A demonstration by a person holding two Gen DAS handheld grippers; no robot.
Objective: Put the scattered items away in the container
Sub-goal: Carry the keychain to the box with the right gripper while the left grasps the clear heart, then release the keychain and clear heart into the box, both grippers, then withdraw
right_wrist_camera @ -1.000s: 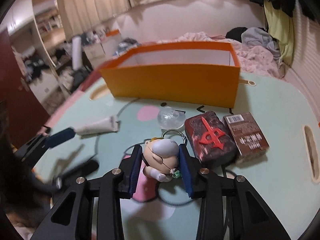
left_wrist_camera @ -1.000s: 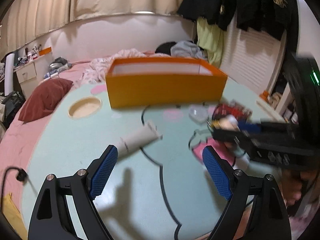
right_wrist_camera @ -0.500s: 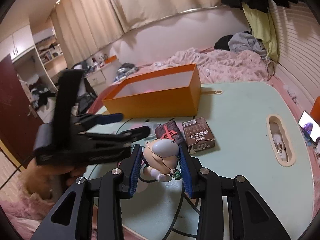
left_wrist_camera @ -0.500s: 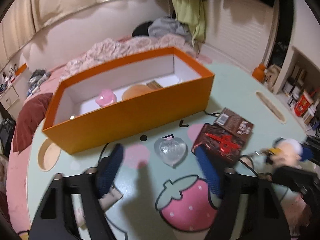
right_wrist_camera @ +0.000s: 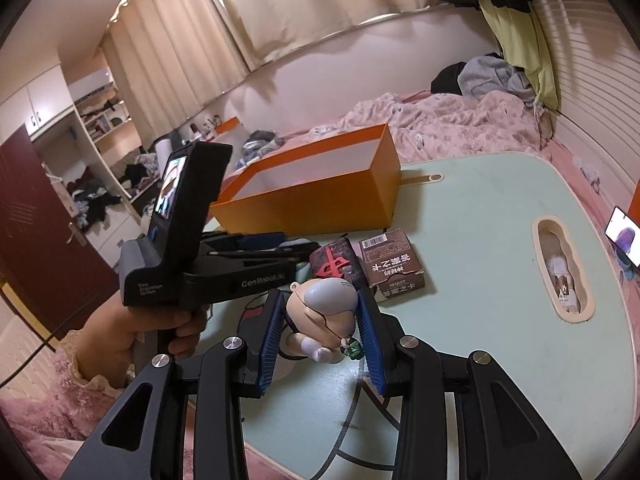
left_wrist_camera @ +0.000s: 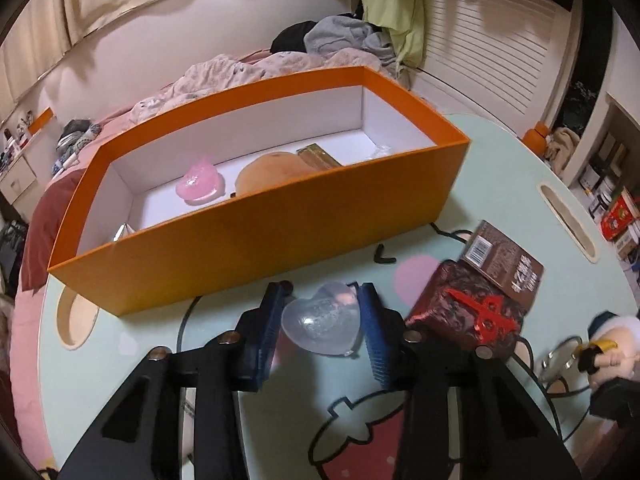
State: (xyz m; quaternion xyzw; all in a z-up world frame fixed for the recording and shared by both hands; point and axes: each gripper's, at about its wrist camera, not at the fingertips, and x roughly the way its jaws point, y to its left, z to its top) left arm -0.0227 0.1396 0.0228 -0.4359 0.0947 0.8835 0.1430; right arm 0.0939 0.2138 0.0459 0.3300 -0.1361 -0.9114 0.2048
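An orange box (left_wrist_camera: pixel 260 240) with white inner walls stands on the mint-green table (left_wrist_camera: pixel 500 184); it holds a pink heart (left_wrist_camera: pixel 200 184), an orange round thing (left_wrist_camera: pixel 272 172) and a gold packet (left_wrist_camera: pixel 320 156). My left gripper (left_wrist_camera: pixel 322 296) is just in front of the box, its jaws closing on a clear heart (left_wrist_camera: pixel 320 322) whose sides touch both blue pads. In the right wrist view my right gripper (right_wrist_camera: pixel 321 300) is shut on a small big-headed doll (right_wrist_camera: pixel 324 312) with a key ring, held above the table. The doll (left_wrist_camera: pixel 612 340) also shows at the left wrist view's right edge.
A dark red packet (left_wrist_camera: pixel 468 312) and a brown carton (left_wrist_camera: pixel 504 260) lie right of the clear heart. The table has slot cutouts (right_wrist_camera: pixel 560 264) near its edges. A hand (right_wrist_camera: pixel 132 332) holds the left gripper's handle. A bed with crumpled bedding (right_wrist_camera: pixel 440 120) lies beyond the table.
My left gripper swung from the white tube to the clear heart and its jaws narrowed around it. My right gripper drew back and up with the doll in it.
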